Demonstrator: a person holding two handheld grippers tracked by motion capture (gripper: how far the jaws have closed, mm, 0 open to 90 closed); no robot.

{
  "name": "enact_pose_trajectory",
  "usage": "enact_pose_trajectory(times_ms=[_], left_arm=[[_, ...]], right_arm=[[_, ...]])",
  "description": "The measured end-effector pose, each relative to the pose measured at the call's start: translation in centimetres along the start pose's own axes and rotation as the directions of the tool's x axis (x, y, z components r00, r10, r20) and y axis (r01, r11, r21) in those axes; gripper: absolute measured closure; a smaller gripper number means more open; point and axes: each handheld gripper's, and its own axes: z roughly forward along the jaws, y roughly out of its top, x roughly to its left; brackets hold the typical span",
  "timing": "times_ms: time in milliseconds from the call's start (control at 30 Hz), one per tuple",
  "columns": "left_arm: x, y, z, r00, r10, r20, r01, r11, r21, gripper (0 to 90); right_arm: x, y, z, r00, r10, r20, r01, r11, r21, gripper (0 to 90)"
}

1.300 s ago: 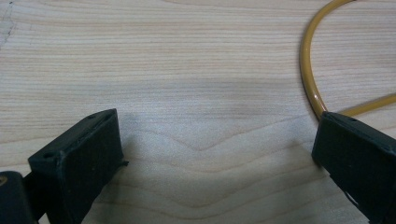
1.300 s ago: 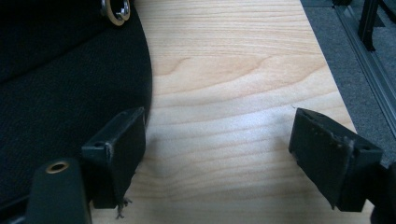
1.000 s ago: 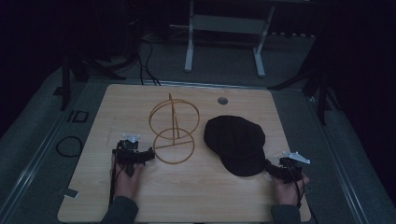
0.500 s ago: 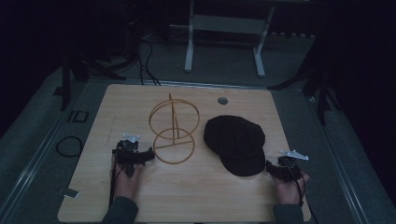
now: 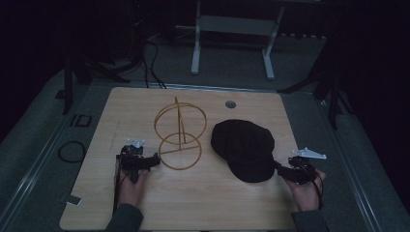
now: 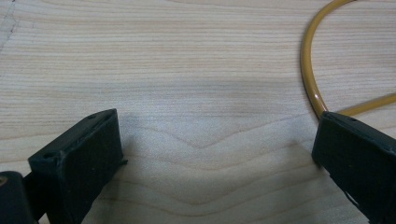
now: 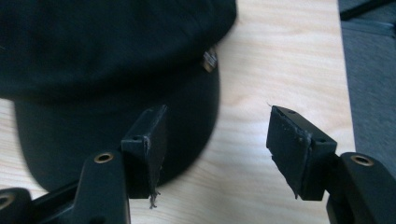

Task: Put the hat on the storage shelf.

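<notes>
Cap (image 5: pixel 245 149) of black cloth lies flat on the pale wooden table (image 5: pixel 203 208), right of centre in the high view, its rounded crown toward the middle of the frame and its stiff brim toward the lower right. In the right gripper view the cap takes up the upper left of the frame, the brim curving down to the lower left; a small tag (image 7: pixel 209 59) sits where crown meets brim, its writing too blurred to read.

A wire stand (image 5: pixel 179 131) of yellow-gold metal stands left of centre in the high view: one ring lies flat on the table, a thin post rises from it, and a second ring stands upright on the post. It sits just beside the cap, apart from it.

The left gripper (image 5: pixel 155 158) is at the lower left of the high view, held by a hand (image 5: pixel 131 186), with its tip close to the flat ring. In the left gripper view (image 6: pixel 212 154) its jaws are spread wide over bare wood, and the ring's curved wire (image 6: pixel 309 70) runs down the upper right of the frame to the right-hand jaw.

The right gripper (image 5: pixel 279 169) is at the lower right of the high view, held by a hand (image 5: pixel 305 191), its tip at the brim's edge. In the right gripper view (image 7: pixel 217 135) its jaws are parted, one over the brim and one over bare wood, gripping nothing
</notes>
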Motion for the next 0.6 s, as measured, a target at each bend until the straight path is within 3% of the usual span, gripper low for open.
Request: enact_pose_trajectory(times_ms=[200, 300, 433, 467, 533, 600], left_arm=[[0.0, 0.0, 0.0, 1.0, 0.001, 0.0, -0.001, 1.0, 0.001, 1.2], [0.0, 0.0, 0.0, 1.0, 0.0, 0.0, 0.0, 1.0, 0.0, 1.2], [0.0, 0.0, 0.0, 1.0, 0.001, 0.0, -0.001, 1.0, 0.0, 1.2], [0.0, 0.0, 0.0, 1.0, 0.001, 0.0, -0.001, 1.0, 0.0, 1.2], [0.0, 0.0, 0.0, 1.0, 0.001, -0.001, -0.001, 1.0, 0.001, 1.2], [0.0, 0.0, 0.0, 1.0, 0.001, 0.0, -0.001, 1.0, 0.001, 1.2]], right_arm=[[0.8, 1.7, -0.1, 0.998, -0.047, -0.043, 0.047, 0.999, -0.001, 35.7], [1.8, 3.0, 0.4, 0.993, -0.085, -0.082, 0.087, 0.996, 0.02, 32.5], [2.6, 3.8, 1.3, 0.9872, -0.119, -0.106, 0.126, 0.99, 0.063, 22.2], [2.6, 3.8, 1.3, 0.9872, -0.119, -0.106, 0.126, 0.99, 0.063, 22.2], [2.9, 4.4, 1.6, 0.9893, -0.119, -0.085, 0.126, 0.989, 0.082, 12.9], [3.0, 4.7, 1.6, 0.9877, -0.124, -0.094, 0.132, 0.988, 0.079, 12.1]])
